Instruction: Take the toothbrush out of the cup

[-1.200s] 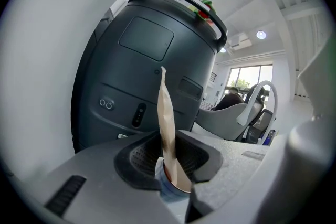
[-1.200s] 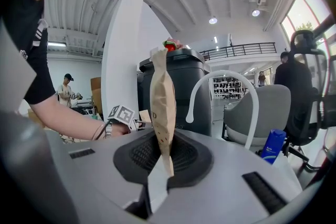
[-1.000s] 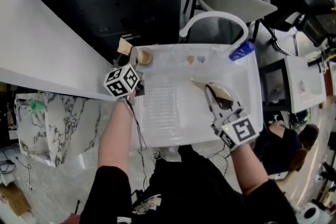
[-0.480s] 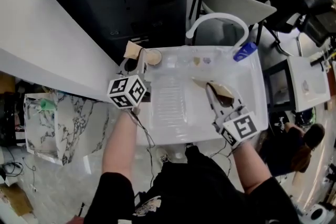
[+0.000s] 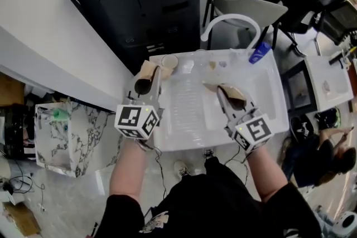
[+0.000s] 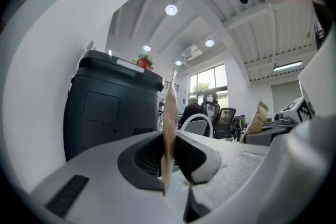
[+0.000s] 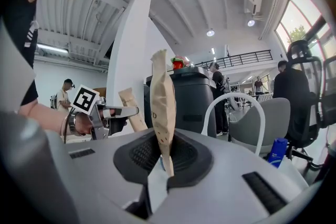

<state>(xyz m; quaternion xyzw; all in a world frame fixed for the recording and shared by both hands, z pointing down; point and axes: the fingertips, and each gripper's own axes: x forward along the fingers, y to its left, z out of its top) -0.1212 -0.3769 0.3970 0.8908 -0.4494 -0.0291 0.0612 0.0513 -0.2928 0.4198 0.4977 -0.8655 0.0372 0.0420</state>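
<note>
1. I see the left hand-held gripper pinching a brown paper packet at the white basin's left edge.
2. Right hand-held gripper pinches a second paper packet over the basin's middle.
3. Cup sits at the basin's far-left corner. I can't tell if either packet holds the toothbrush.

clear: tray middle | far rim crowded: cup, white arch, blue bottle | behind: dark cabinet

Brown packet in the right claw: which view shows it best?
The right gripper view: the brown packet stands upright and large at the centre, pinched in the right claw. The head view shows the packet from above, foreshortened. The left gripper view catches only a small piece of it, off to the right.
</note>
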